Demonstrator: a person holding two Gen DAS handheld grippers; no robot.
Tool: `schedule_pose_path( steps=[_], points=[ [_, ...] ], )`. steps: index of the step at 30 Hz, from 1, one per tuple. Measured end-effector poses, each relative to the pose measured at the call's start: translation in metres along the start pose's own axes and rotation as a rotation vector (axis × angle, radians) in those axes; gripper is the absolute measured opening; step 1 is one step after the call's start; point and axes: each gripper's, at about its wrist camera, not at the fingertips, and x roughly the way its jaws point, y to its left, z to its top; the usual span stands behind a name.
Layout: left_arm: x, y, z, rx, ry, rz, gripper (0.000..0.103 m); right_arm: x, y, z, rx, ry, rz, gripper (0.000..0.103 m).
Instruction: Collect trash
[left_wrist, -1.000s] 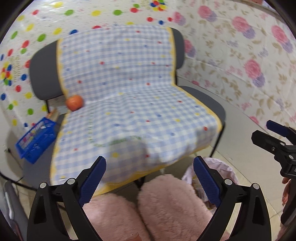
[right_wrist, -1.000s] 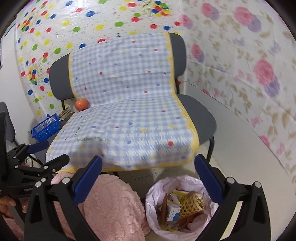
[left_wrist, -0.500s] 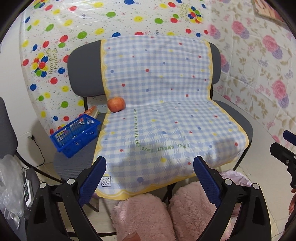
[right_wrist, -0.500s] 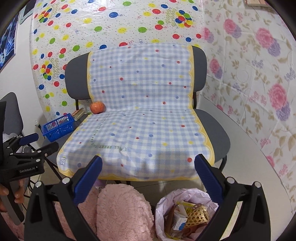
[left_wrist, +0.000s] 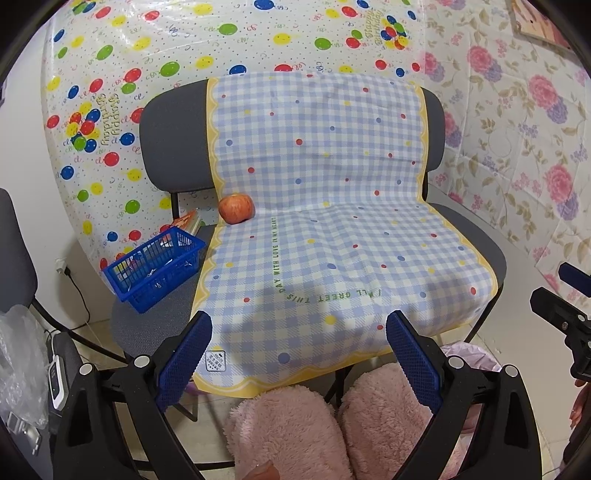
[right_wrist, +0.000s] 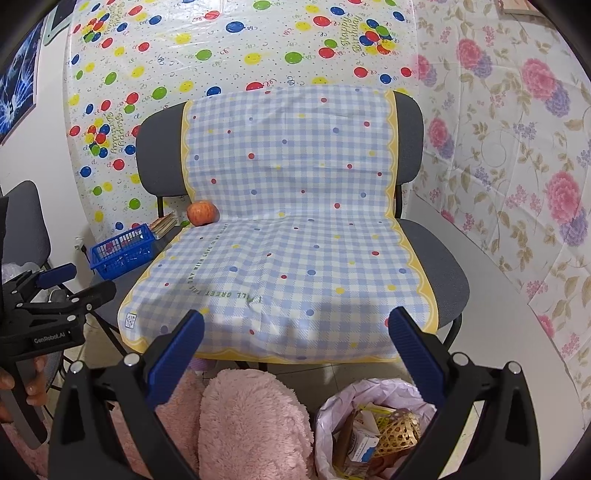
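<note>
Holding both grippers wide apart and empty, we hover the left gripper (left_wrist: 299, 354) and right gripper (right_wrist: 295, 343) before the checked chair cover (right_wrist: 291, 236). Trash sits in the pink-lined bin (right_wrist: 373, 432) below; an apple (right_wrist: 202, 213) rests on the seat.

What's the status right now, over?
Left tongs open, empty; right tongs open, empty. Trash bag on floor, already holding trash. Apple on seat cloth. Nothing blocking.
</note>
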Motion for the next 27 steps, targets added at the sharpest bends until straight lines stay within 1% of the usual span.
schedule_pose_path(
  steps=[27],
  points=[
    [0.0014,0.0001,0.0039,0.002,0.007,-0.003,0.094,0.0027,0.0010,-0.0016,0.015,0.002,-0.007,0.098]
  ],
)
